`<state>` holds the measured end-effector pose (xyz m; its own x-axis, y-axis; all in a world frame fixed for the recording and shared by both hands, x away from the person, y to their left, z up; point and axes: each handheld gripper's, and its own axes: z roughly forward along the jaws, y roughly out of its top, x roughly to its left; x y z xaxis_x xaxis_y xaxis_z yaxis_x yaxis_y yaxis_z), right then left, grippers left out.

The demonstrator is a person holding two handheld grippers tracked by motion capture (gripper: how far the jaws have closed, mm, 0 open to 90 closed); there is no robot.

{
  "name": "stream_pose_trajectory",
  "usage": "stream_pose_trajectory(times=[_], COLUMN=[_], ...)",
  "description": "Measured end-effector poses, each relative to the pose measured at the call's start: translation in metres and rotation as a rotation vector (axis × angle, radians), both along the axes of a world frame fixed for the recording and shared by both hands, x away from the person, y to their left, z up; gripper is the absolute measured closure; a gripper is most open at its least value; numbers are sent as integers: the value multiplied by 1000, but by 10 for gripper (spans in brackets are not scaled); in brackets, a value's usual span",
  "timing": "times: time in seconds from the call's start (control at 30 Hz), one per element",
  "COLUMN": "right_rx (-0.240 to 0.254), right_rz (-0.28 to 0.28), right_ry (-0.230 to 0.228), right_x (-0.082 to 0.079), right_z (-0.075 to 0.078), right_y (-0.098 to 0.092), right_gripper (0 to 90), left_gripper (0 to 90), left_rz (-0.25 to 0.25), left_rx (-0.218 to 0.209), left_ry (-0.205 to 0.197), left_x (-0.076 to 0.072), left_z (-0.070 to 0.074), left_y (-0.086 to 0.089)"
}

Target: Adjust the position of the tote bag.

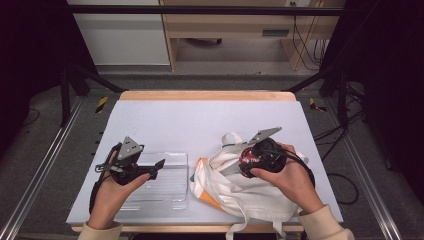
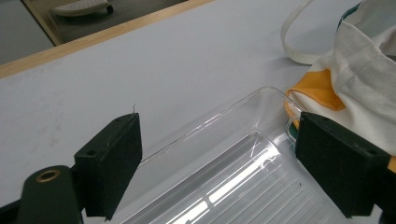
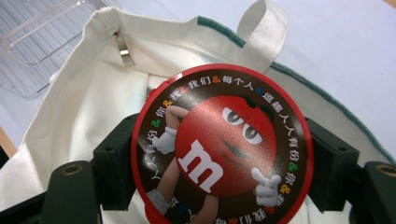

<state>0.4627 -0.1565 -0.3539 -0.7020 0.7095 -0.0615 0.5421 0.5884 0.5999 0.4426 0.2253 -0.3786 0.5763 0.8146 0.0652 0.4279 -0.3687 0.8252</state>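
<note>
A round red tin (image 3: 219,147) with a cartoon candy face on its lid sits at the bottom centre of the right gripper view, clamped edge to edge between the two black jaws of the right tongs (image 3: 219,163); the jaws stand wide because the tin is wide. In the high view the tin (image 1: 246,156) shows as a small red patch right of centre, in the right tongs (image 1: 250,159), just above the mouth of a white cloth bag (image 1: 240,185). The bag lies crumpled on the lower right part of the tabletop (image 1: 200,120), with an orange patch at its left edge and a loose strap toward the upper part of it. In the right gripper view the bag (image 3: 93,93) spreads behind the tin, a metal clip on its hem at upper left.

Just left of the bag a clear plastic tray (image 1: 170,180) lies flat on the tabletop. The left tongs (image 1: 152,169) hover over the tray's left part, jaws wide apart with nothing between them; in the left gripper view the tray (image 2: 243,177) lies below the left tongs (image 2: 215,163), its far corner almost touching the bag (image 2: 373,79) at the right edge.
</note>
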Motion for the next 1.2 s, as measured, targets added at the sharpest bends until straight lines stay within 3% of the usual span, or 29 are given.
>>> stream_pose_trajectory(times=[0.83,1.2], right_rx=[17,37], right_rz=[17,102], right_ry=[-32,-40], right_x=[2,0], right_z=[14,21], right_y=[10,21], right_gripper=[257,257], left_gripper=[148,148], left_rz=[13,20], left_rx=[-8,-10], left_ry=[-1,-1], left_x=[0,0], left_z=[2,2], left_y=[6,10])
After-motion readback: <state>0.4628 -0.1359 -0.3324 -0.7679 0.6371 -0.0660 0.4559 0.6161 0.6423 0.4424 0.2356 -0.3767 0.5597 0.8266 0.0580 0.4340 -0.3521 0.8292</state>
